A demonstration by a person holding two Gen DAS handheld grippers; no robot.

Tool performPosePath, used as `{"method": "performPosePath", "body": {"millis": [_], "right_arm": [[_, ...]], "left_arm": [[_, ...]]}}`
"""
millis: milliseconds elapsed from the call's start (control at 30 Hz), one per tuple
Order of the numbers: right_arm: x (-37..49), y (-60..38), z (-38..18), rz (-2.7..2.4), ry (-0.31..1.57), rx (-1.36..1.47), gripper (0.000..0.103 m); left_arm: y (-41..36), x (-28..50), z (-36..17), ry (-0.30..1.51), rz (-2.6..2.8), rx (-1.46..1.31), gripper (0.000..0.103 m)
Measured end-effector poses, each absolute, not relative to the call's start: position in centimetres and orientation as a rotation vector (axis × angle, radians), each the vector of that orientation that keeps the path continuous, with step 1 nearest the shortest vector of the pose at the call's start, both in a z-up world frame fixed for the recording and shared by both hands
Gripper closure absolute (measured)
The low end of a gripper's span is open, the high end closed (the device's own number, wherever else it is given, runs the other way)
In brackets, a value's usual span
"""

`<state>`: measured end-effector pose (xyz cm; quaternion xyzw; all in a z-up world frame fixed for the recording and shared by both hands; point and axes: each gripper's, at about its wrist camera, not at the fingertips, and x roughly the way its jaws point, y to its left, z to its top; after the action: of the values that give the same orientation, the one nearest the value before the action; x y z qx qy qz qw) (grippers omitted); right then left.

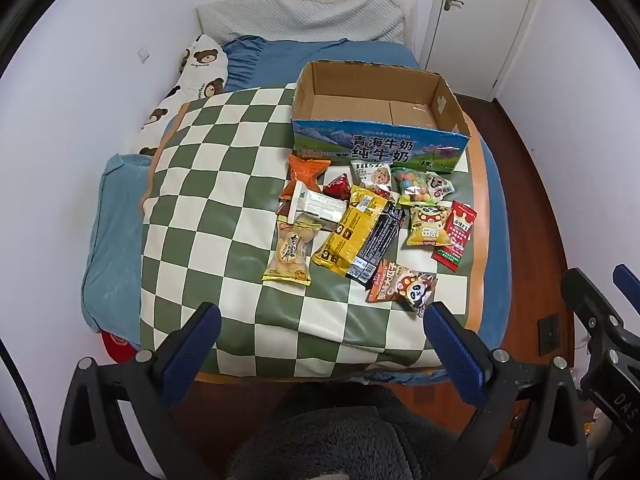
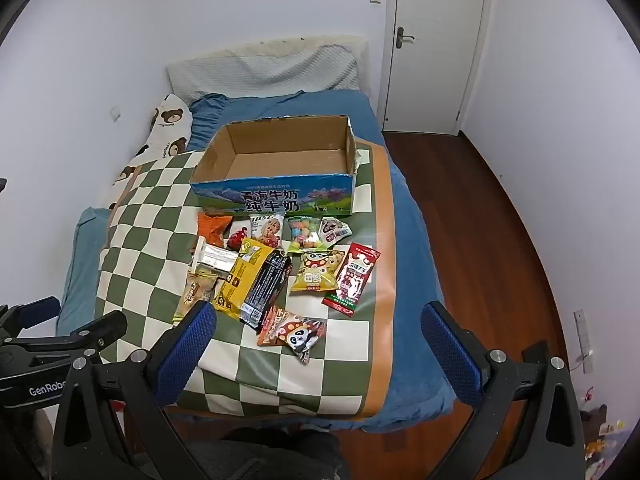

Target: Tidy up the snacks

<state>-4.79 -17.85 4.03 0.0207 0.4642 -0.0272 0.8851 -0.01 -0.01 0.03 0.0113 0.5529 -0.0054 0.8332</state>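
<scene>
A green-and-white checkered blanket is lying over the blue bed, with the open cardboard milk box sitting empty at its far side. The left gripper and the right gripper are hovering over the near edge, both with jaws spread wide and gripping nothing. The heap of colourful snack packets is lying just ahead of them, between the tongs and the box.
</scene>
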Motion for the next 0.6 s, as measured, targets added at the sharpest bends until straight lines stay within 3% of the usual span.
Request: {"method": "performPosePath", "body": {"millis": [600], "right_arm": [[-4.25,-17.77,4.04,-0.062,0.977,0.038,0.000]], "left_arm": [[0.28,0.40,0.21,1.170,-0.013,0.022,0.000]]}}
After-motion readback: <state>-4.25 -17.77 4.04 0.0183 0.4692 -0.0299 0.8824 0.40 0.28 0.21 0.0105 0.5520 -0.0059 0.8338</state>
